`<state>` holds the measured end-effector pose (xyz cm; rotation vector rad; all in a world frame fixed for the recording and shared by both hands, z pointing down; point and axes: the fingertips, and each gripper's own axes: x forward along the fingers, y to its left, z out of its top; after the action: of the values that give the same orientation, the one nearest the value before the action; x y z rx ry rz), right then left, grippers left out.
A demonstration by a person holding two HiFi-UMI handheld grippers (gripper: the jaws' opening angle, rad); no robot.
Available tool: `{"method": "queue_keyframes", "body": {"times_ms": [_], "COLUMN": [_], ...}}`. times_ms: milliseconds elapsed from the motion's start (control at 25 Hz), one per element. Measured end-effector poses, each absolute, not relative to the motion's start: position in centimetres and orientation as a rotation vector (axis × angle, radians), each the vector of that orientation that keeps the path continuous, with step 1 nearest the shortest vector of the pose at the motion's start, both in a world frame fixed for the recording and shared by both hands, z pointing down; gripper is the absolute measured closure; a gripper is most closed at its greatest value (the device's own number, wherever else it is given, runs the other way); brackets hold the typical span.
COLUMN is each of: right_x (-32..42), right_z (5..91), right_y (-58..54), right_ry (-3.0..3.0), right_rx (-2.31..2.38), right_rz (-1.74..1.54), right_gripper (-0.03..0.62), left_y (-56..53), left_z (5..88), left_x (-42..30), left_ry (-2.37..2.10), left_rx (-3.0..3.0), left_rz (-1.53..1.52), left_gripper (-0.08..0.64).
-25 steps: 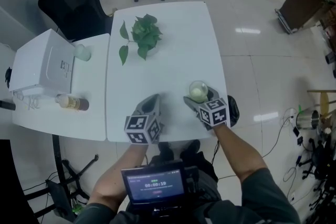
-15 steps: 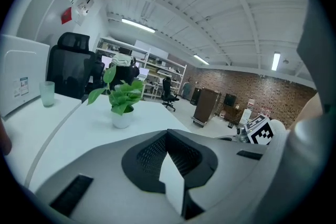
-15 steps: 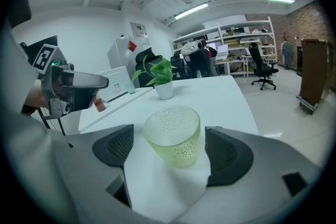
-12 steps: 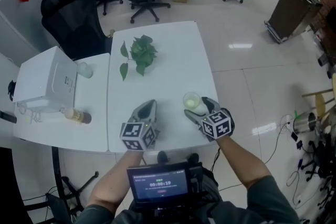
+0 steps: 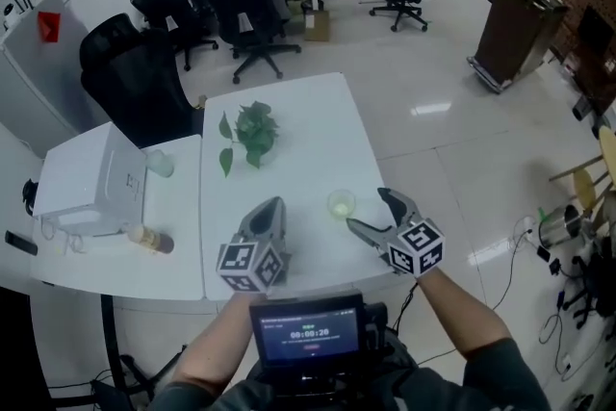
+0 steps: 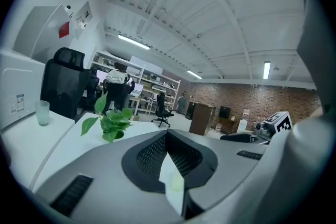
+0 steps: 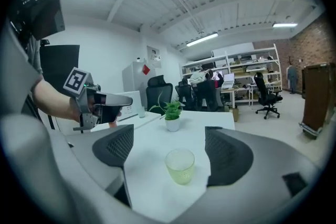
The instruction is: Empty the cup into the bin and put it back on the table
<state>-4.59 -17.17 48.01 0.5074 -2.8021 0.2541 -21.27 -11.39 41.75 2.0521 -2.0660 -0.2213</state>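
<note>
The right gripper's (image 5: 367, 210) jaws are spread wide and hold nothing. The pale green cup (image 7: 180, 166) stands upright on the white counter (image 5: 289, 120) just ahead at 12 o'clock, apparently clear of both jaws. The left gripper's (image 5: 272, 207) jaws are pressed together and empty, at the cup's 9 o'clock. A potted plant (image 5: 252, 130) sits at its 11 o'clock.

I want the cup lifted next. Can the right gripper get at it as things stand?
Probably yes: the right gripper has its jaws apart, and the cup stands upright on the table just ahead of them, with nothing between.
</note>
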Motion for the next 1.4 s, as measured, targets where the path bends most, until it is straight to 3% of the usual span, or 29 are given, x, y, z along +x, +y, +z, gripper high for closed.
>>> {"method": "queue_keyframes", "body": {"times_ms": [160,360,440,600,720,1400], "right_x": [-2.9,0.0,1.2,3.6,4.7,4.5], "right_z": [45.0,42.4,41.8,40.8,40.5,40.8], "right_y": [-16.7,-17.3,-17.4,-17.8,-18.0,-17.9], "right_ry": [-2.858,-2.910,-2.912,-2.929,-2.939,-2.912], "right_rx": [0.513,0.627,0.673,0.781,0.821,0.774], "right_rz": [0.273,0.257,0.258,0.279,0.283,0.288], "right_gripper": [0.161,0.360,0.382,0.527,0.583,0.591], "left_y": [-11.4,-10.6,-10.4,-10.2,-10.2,-9.5], "left_z": [40.1,39.5,39.0,38.5,38.4,37.9], "left_x": [-21.1,-21.3,-21.0,-20.5,-20.4,-18.9], "left_ry": [-2.073,-2.075,-2.071,-2.069,-2.089,-2.047], "left_rx": [2.089,2.101,2.109,2.111,2.111,2.174], "left_rz": [-0.212,-0.213,-0.230,-0.237,-0.201,-0.204], "left_gripper": [0.560,0.560,0.560,0.560,0.560,0.560]}}
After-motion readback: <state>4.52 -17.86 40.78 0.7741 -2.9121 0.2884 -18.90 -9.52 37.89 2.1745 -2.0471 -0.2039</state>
